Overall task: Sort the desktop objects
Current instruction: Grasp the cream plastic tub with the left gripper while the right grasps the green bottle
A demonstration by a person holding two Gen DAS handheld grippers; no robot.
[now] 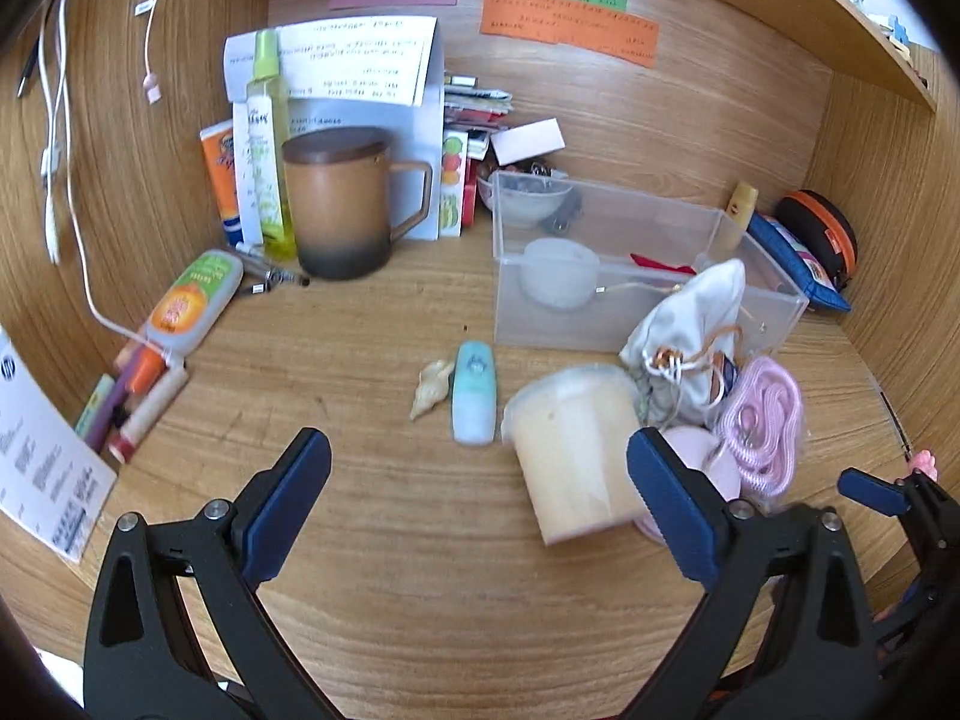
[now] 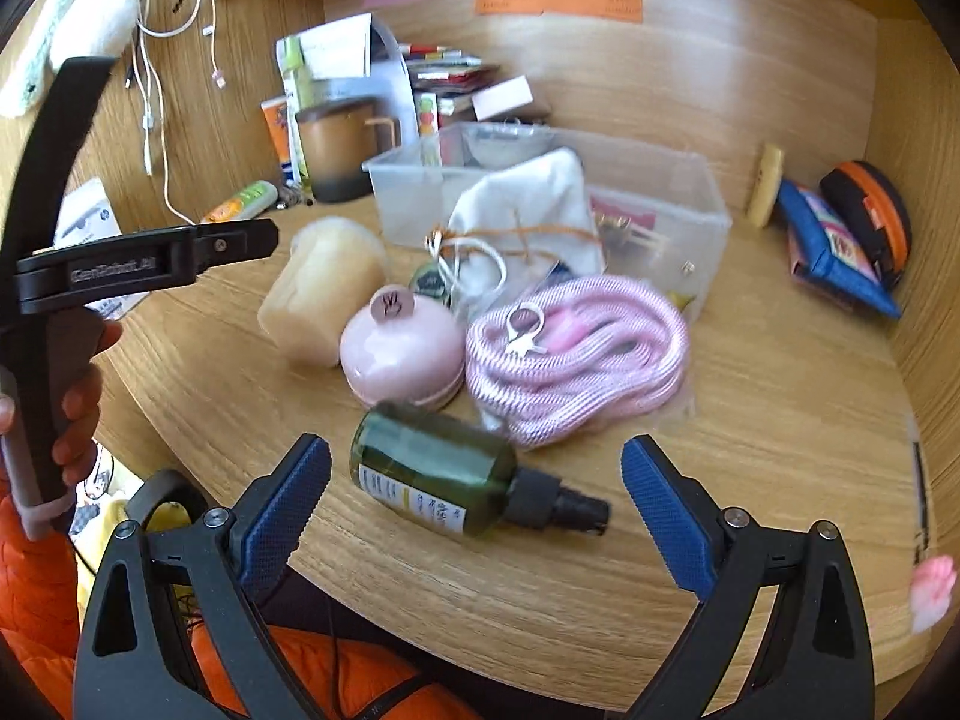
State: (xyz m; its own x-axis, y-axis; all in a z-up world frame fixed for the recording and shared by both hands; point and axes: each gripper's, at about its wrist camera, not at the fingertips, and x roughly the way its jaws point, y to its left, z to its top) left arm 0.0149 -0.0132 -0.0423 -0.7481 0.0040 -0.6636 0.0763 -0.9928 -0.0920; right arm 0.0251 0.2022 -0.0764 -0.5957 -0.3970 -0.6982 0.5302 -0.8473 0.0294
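My left gripper (image 1: 478, 450) is open above the wooden desk, with nothing between its fingers. Just ahead of it lie a light blue tube (image 1: 475, 399) and a small shell (image 1: 432, 396). A cream tub (image 1: 576, 450) lies on its side by the right finger. My right gripper (image 2: 475, 453) is also open, and a dark green spray bottle (image 2: 432, 474) lies flat between its fingers, untouched. Beyond the bottle are a pink round case (image 2: 402, 354), a coiled pink cord (image 2: 576, 354) and a white drawstring pouch (image 2: 528, 204). Behind them stands a clear plastic box (image 2: 690, 204).
A brown lidded mug (image 1: 342, 204), a tall yellow-green spray bottle (image 1: 267, 138) and papers stand at the back left. Pens and a tube (image 1: 138, 396) lie along the left wall under hanging cables (image 1: 60, 120). A blue pouch (image 1: 798, 264) and an orange-black case (image 1: 822, 234) sit at the back right.
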